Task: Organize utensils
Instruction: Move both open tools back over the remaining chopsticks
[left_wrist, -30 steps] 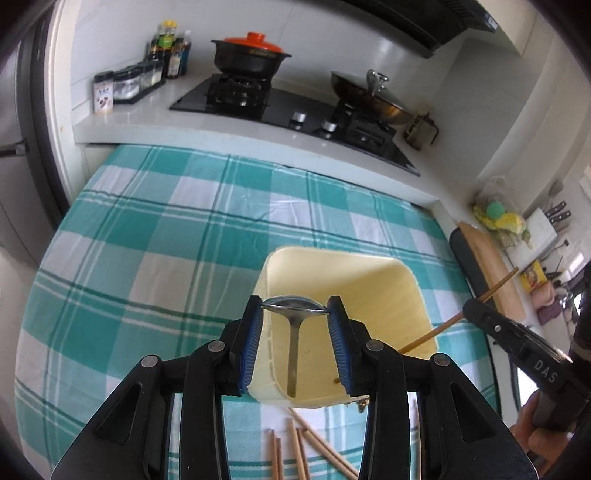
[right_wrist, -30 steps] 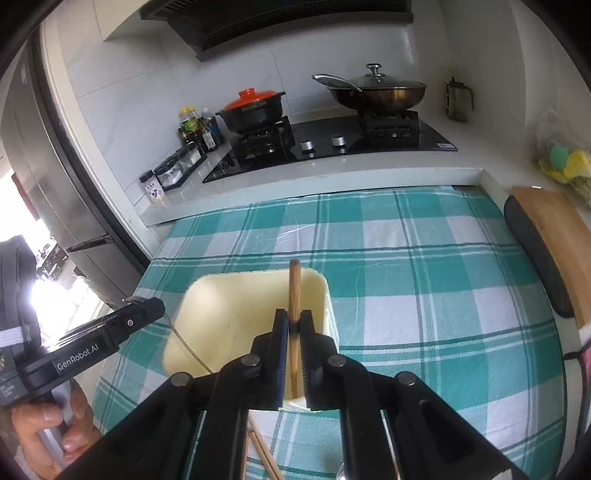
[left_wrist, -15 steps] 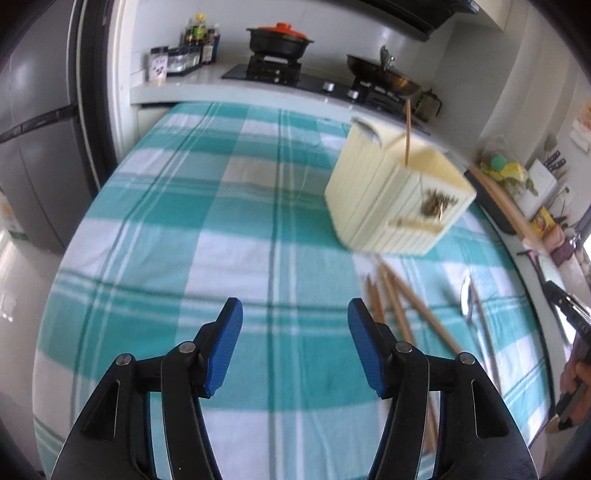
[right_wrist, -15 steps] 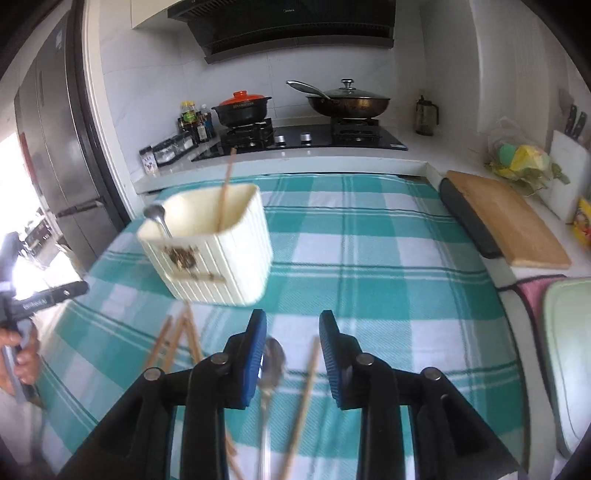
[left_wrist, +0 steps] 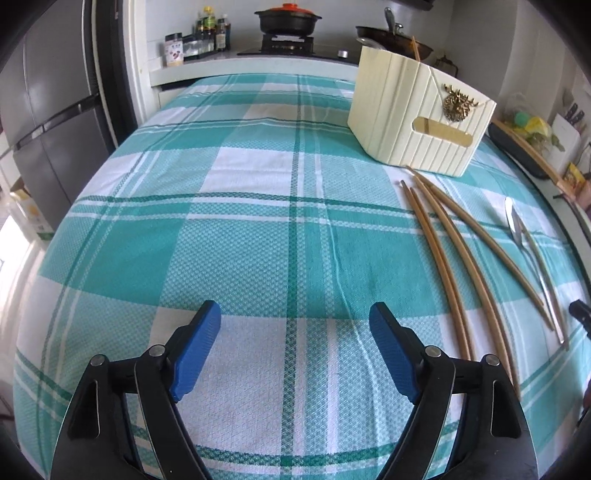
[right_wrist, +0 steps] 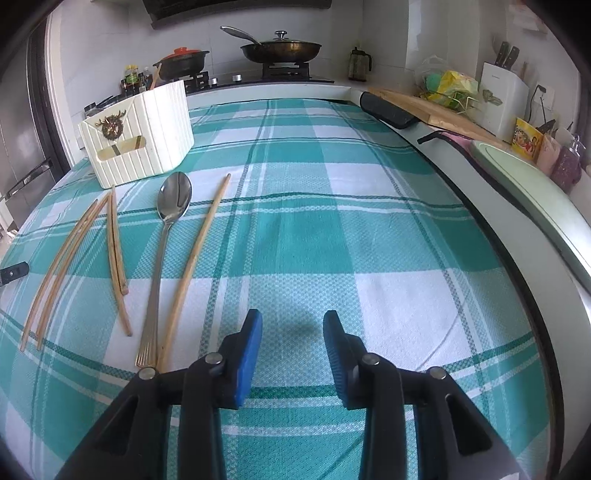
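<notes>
My left gripper hangs low over the checked tablecloth, its jaws opening wide with nothing between them. My right gripper is also opening over the cloth, empty. The cream ribbed holder stands farther back, and a chopstick sticks up out of it. Several loose wooden chopsticks lie in front of the holder. A metal spoon lies beside them, with one more chopstick along its right side, just left of my right gripper.
A stove with a red-lidded pot and a lidded pan runs along the back counter. At the table's right edge are a wooden cutting board, a knife block and a pale green tray. A fridge stands left.
The left gripper let go of a spoon and the right let go of a chopstick over the holder. Both then pulled back and sank toward the near cloth, jaws widening.
</notes>
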`<act>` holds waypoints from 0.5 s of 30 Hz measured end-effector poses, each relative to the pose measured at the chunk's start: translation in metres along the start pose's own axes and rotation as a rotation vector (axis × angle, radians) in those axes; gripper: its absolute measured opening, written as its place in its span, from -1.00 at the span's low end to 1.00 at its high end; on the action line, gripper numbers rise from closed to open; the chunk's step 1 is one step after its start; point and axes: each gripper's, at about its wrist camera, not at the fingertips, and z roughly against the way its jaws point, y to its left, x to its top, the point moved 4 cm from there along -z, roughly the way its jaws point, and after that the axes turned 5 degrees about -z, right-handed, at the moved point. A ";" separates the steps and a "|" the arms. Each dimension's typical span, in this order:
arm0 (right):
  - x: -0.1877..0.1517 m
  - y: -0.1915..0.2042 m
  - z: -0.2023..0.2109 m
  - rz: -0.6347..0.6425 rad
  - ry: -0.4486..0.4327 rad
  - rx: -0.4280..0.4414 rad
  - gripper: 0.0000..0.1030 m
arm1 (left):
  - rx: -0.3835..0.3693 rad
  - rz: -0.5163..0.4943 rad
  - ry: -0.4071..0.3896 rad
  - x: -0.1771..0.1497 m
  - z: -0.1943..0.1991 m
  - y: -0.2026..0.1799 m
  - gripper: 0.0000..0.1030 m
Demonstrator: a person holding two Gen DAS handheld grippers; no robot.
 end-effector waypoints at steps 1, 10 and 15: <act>0.000 0.000 -0.001 0.000 0.004 0.005 -0.27 | 0.008 -0.008 0.003 0.000 0.000 -0.001 0.68; -0.003 0.005 -0.005 0.019 0.018 -0.017 -0.08 | 0.052 -0.029 0.039 -0.004 -0.006 -0.002 0.97; -0.003 0.004 -0.006 0.017 0.019 -0.018 -0.06 | 0.059 -0.027 0.041 -0.004 -0.007 -0.003 0.99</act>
